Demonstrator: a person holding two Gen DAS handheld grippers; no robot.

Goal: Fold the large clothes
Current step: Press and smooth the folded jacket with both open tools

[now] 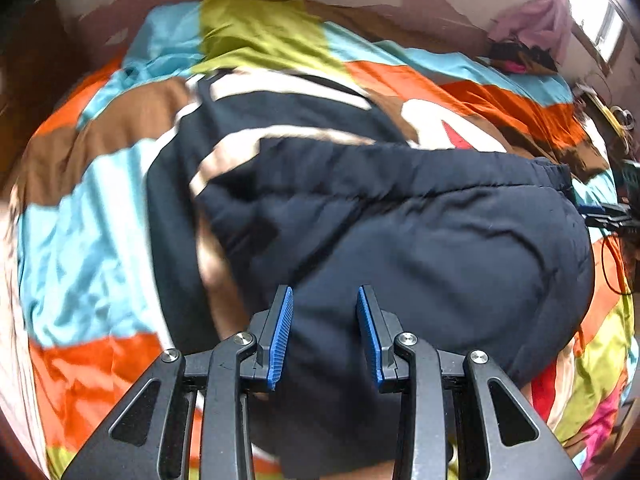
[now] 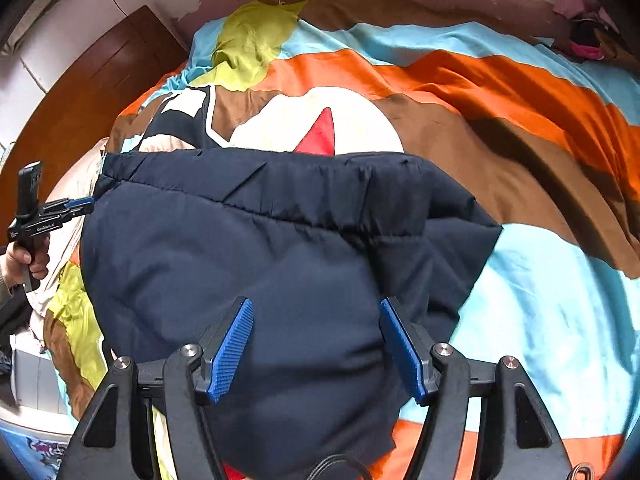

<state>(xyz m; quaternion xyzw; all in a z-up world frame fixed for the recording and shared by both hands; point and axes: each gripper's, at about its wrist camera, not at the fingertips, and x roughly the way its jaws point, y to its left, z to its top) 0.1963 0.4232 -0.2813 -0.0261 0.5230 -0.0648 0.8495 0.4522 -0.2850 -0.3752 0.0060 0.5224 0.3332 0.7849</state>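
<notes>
Right wrist: navy jacket (image 2: 248,264) covers bedspread (image 2: 520,128) (striped).

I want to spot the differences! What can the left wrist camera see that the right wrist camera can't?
Only the left wrist view shows the window and pink cloth hanging beside it. Only the right wrist view shows the wooden headboard and a hand holding the left gripper. Both show the navy padded jacket lying on the colourful striped bedspread.
</notes>
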